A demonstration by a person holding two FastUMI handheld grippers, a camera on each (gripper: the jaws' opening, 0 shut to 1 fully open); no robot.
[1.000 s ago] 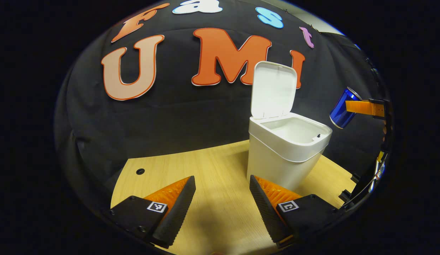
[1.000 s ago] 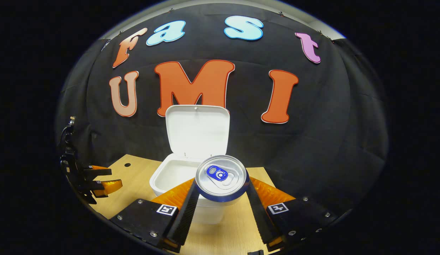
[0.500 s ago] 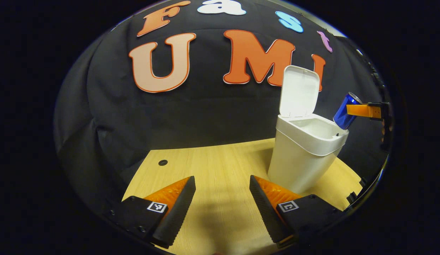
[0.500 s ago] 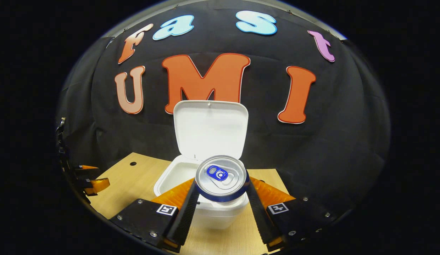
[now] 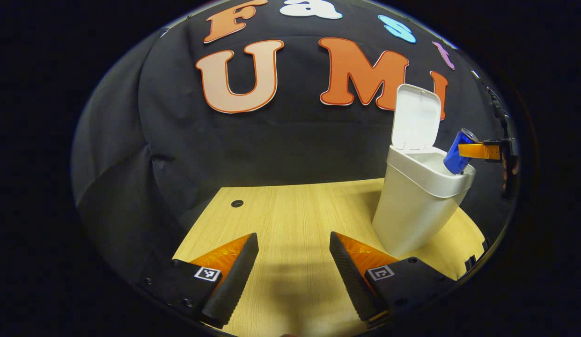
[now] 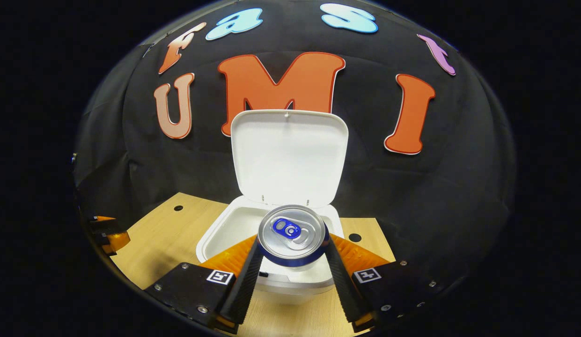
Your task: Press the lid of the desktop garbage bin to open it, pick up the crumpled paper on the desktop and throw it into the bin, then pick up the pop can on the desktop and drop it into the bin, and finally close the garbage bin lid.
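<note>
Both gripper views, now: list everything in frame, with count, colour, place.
garbage bin: 1, white, standing at the far right part of the table, open.
bin lid: 1, white, hinged at the back of the bin, standing upright.
pop can: 1, blue body with silver top, held over the bin's opening, tilted in the left gripper view.
table: 1, light wood, under the bin, with round holes in its top.
booth wall: 1, black cloth, behind the table.
left gripper: 1, low over the bare table, jaws apart, nothing between them.
right gripper: 1, above the bin, jaws closed on the can's sides.
</note>
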